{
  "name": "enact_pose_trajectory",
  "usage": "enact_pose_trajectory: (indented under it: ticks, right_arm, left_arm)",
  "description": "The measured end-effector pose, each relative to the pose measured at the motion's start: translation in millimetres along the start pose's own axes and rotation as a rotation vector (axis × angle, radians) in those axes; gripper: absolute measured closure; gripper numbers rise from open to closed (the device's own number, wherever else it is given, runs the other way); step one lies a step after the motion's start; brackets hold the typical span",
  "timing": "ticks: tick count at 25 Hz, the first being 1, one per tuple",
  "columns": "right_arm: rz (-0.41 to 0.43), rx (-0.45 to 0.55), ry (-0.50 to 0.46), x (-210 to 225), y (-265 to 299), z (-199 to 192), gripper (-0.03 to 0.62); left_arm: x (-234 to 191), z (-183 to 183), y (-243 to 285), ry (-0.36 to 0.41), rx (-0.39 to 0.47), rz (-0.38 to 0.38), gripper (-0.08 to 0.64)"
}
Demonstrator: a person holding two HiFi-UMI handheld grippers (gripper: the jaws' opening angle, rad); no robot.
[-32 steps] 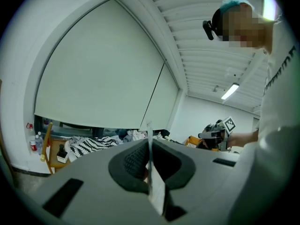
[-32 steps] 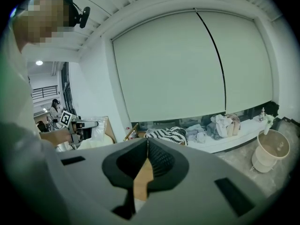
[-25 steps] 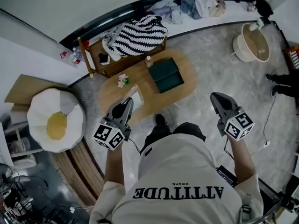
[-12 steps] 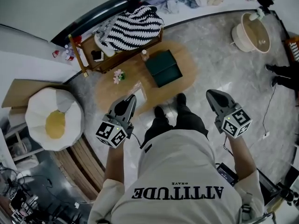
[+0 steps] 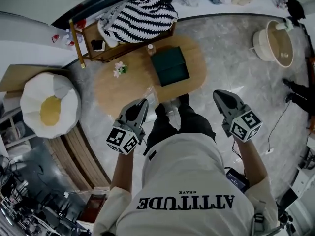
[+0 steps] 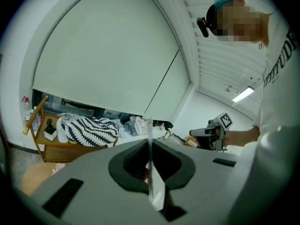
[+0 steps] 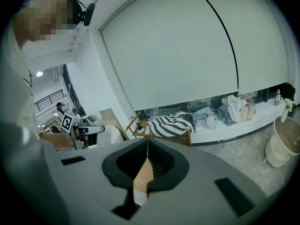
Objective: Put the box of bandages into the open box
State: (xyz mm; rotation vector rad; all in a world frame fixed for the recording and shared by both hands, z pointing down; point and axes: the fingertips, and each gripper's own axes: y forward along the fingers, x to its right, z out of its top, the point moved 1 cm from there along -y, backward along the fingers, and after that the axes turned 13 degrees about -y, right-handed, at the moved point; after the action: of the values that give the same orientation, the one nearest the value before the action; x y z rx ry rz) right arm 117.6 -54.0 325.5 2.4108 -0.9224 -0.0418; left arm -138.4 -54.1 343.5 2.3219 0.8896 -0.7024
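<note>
A dark green box (image 5: 170, 67) lies on the oval wooden table (image 5: 110, 90), toward its far right. A small pale box (image 5: 149, 93), seemingly the bandages, rests at the table's near edge. My left gripper (image 5: 143, 102) hovers just short of that edge, close to the pale box, jaws shut and empty. My right gripper (image 5: 217, 94) hangs over the floor to the table's right, also shut on nothing. In the left gripper view my left gripper (image 6: 149, 125) shows only a thin seam between its jaws; my right gripper (image 7: 147, 139) shows the same in its own view.
A small bottle (image 5: 151, 48) and a sprig of flowers (image 5: 118, 69) stand on the table. Behind it is a wooden rack with a striped blanket (image 5: 139, 17). An egg-shaped cushion (image 5: 49, 108) sits at the left and a round basket (image 5: 278, 42) at the far right.
The person has stepped up to the table, so it now lies nearer both grippers. Both grippers came forward and a little lower, still shut.
</note>
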Motion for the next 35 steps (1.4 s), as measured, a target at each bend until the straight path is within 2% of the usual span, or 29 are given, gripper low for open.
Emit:
enact_pose_trajectory:
  ticks: [3, 7, 12, 18, 25, 35]
  right_arm:
    - [0.050, -0.032, -0.008, 17, 7, -10, 0.571]
    - [0.095, -0.072, -0.022, 41, 22, -30, 0.572]
    - [0.169, -0.126, 0.011, 56, 36, -57, 0.572]
    - [0.217, -0.167, 0.022, 72, 56, -83, 0.571]
    - [0.271, -0.218, 0.023, 83, 89, -123, 0.572]
    - [0.304, -0.260, -0.010, 83, 129, -168, 0.572]
  left_arm:
    - [3, -18, 19, -0.041, -0.003, 0.052, 0.532]
    - [-1, -31, 49, -0.045, -0.003, 0.090, 0.532]
    - [-4, -53, 72, -0.067, -0.008, 0.165, 0.532]
    - [-24, -81, 98, -0.115, -0.010, 0.228, 0.532]
    - [-61, -113, 111, -0.124, -0.015, 0.325, 0.532]
    - [-104, -153, 127, -0.182, -0.012, 0.387, 0.532]
